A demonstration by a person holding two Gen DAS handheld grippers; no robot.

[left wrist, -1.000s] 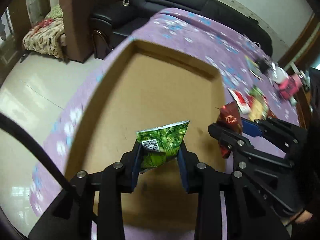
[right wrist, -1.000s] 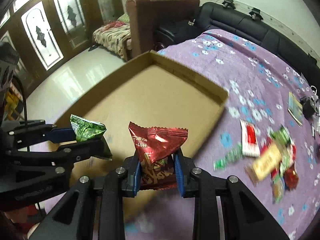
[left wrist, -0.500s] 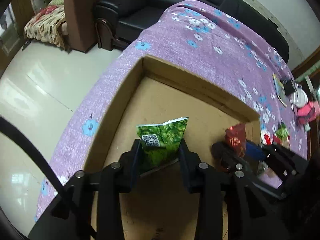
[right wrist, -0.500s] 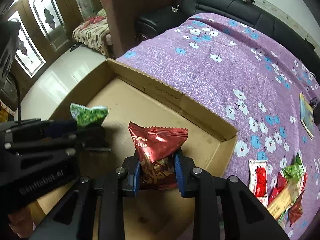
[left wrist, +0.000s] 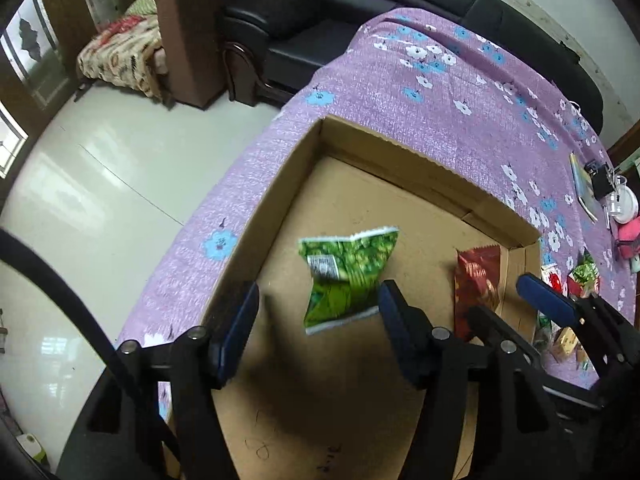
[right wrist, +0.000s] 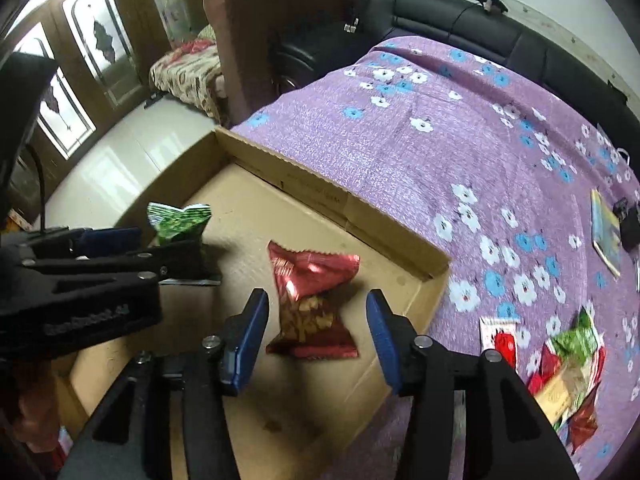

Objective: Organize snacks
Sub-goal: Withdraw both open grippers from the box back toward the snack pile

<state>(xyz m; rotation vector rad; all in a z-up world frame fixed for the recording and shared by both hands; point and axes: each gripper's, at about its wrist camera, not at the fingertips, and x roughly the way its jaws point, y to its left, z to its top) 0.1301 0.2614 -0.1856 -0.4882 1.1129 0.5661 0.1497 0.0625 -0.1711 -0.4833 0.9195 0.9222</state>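
The left gripper has just been opening its jaws, and the green packet sits loose between them over the floor of the cardboard box, perhaps not yet landed, as it is blurred. Right of it, the right gripper has likewise just spread apart, its pads clear of the red packet in the box; more snacks lie on the purple cloth further right

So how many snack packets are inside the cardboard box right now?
2. A green packet sits toward the box's left side between the left fingers; a red packet lies toward its right side between the right fingers. The tools hide some of the floor.
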